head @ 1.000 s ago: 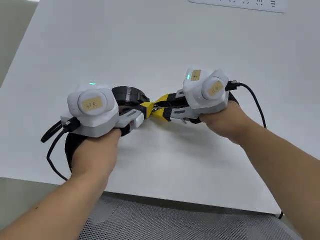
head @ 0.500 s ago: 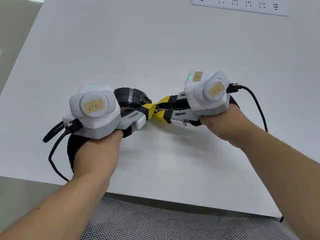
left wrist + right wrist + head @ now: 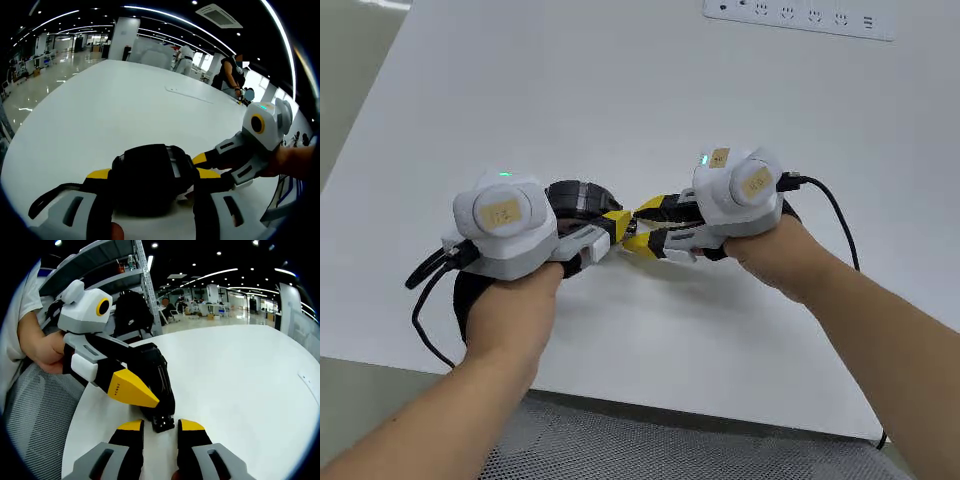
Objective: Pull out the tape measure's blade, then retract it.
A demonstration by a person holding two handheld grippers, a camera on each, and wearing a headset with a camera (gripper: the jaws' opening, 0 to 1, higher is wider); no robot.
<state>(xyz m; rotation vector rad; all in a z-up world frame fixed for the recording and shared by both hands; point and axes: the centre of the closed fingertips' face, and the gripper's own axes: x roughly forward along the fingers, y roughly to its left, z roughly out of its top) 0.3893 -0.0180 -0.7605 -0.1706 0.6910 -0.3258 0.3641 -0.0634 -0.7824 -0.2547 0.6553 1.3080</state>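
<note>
Clamping tape measure (image 3: pixel 150 187), left gripper (image 3: pixel 152 173)

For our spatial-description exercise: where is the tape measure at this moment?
In the head view, the tape measure sits left of centre over the white table, clamped in the left gripper, with the right gripper open just to its right.

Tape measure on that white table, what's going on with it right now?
A person holds a gripper in each hand over the white table. The left gripper is clamped on the black tape measure. The right gripper faces it with its jaws open on either side of the small black tab at the front of the case, not yet closed on it. No length of blade is visibly drawn out.
</note>
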